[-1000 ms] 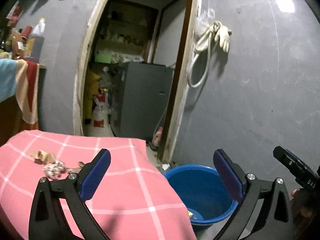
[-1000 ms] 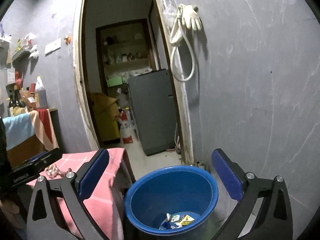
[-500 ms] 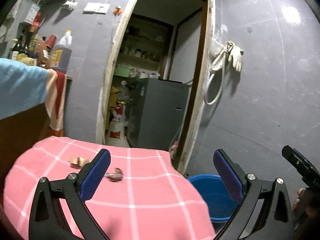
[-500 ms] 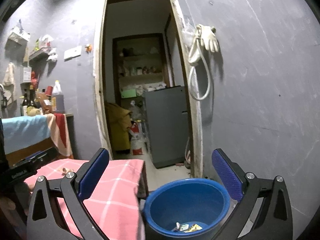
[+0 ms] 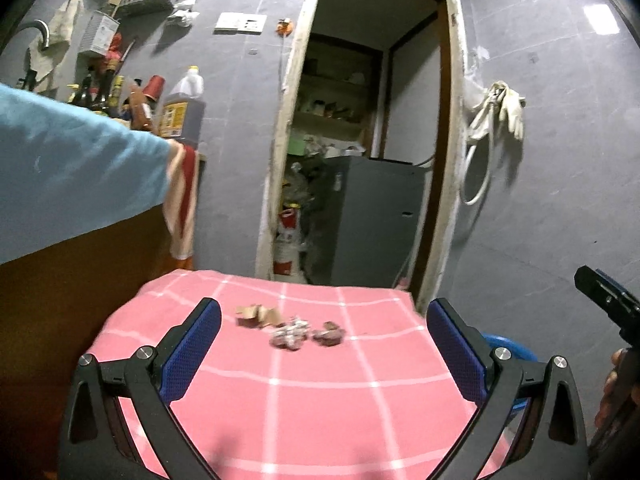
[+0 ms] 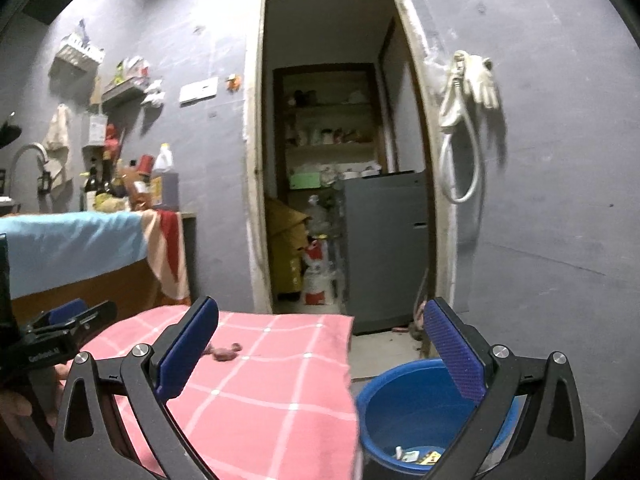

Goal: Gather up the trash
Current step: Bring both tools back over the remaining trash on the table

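Note:
Three bits of trash lie on the pink checked tablecloth [image 5: 320, 408]: a brown paper scrap [image 5: 258, 314], a crumpled whitish wad [image 5: 290, 333] and a dark crumpled piece [image 5: 329, 334]. My left gripper [image 5: 322, 340] is open and empty, held above the table with the trash between and beyond its fingers. My right gripper [image 6: 320, 344] is open and empty, over the table's right edge. A blue bucket [image 6: 404, 404] with a few wrappers inside stands on the floor to the right of the table. The trash also shows in the right wrist view [image 6: 224, 352].
A counter with a blue cloth [image 5: 72, 176] and bottles stands at the left. An open doorway [image 5: 360, 160] with a grey fridge is behind the table. A hose and glove [image 5: 496, 120] hang on the grey wall at the right.
Both grippers have swung left and up, away from the bucket and toward the table. The trash now sits centred ahead of the left gripper. Both stay open.

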### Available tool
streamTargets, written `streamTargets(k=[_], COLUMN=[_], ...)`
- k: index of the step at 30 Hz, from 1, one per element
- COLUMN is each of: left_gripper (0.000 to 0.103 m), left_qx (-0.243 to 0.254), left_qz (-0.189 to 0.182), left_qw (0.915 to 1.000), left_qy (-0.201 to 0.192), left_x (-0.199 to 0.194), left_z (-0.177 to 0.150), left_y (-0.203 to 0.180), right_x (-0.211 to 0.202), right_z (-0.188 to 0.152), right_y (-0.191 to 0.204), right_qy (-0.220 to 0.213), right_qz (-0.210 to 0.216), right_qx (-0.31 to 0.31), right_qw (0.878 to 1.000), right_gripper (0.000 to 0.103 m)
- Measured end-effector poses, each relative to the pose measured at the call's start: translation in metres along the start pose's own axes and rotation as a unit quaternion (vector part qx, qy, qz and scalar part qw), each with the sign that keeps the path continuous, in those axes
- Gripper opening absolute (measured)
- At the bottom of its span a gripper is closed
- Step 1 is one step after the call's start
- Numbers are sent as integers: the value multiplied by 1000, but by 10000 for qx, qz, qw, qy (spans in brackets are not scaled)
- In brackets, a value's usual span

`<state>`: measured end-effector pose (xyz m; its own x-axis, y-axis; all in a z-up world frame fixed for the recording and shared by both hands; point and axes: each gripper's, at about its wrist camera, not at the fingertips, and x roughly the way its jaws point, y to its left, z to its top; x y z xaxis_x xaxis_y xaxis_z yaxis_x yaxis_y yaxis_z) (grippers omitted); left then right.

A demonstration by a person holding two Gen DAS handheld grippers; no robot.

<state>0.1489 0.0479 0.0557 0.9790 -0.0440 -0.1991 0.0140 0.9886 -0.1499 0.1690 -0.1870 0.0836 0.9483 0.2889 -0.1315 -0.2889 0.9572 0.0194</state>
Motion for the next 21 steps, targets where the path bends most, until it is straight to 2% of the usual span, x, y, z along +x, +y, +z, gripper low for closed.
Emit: streamTargets(k=[14,21], left_gripper=[101,101], left_qx=[242,313], left_qz=[516,536], left_qw=[9983,9977], left_qy=[89,254], left_x=[14,39], left_z=[-11,-13], left_y=[43,58], right_x=[47,86], right_z=[-18,-27], right_y=[49,66], right_qy=[166,417], right_qz=[630,875], right_qx=[-306,-631], right_qw=[9974,9933], right_gripper=[103,103])
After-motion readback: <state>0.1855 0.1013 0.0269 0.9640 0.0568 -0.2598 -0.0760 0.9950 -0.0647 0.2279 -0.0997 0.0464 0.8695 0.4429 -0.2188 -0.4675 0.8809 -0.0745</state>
